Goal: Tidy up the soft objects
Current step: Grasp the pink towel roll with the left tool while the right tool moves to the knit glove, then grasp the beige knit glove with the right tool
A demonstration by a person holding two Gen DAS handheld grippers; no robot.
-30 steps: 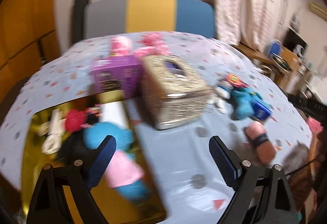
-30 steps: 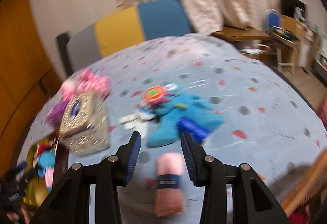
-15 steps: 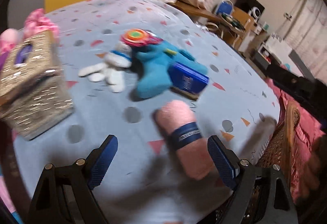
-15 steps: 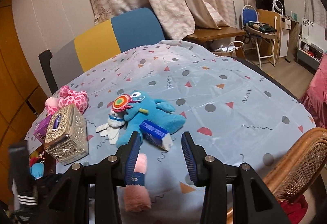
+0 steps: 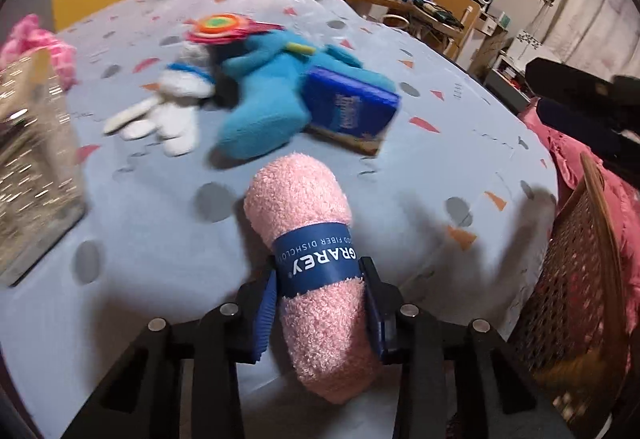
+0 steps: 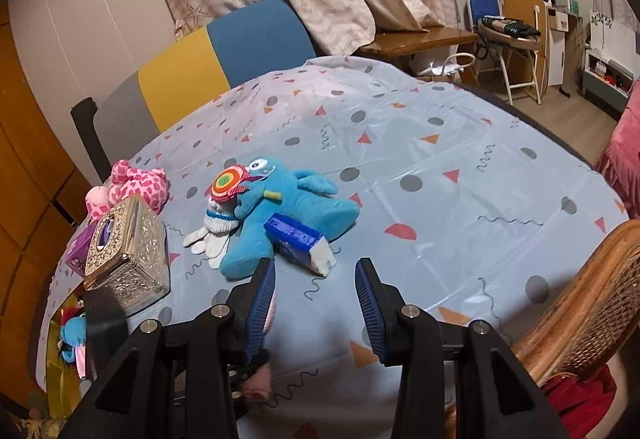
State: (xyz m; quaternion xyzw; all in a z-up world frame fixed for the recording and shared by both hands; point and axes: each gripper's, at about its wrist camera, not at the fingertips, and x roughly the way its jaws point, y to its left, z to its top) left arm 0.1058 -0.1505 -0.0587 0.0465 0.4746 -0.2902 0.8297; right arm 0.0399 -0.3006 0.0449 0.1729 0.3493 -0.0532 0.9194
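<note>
Pink fleece, rolled and banded in navy paper, fills the left gripper (image 5: 320, 299), whose jaws have just been closing and now pinch the rolled dishcloth (image 5: 316, 267) at its label, near the front edge of the desk (image 5: 168, 239). The right gripper (image 6: 316, 299) hangs above the patterned cloth with jaws spread and nothing between them. Beyond lie a blue plush toy (image 6: 288, 215), a blue box (image 6: 300, 243), white gloves (image 6: 208, 239) and a silver tissue box (image 6: 128, 251).
</note>
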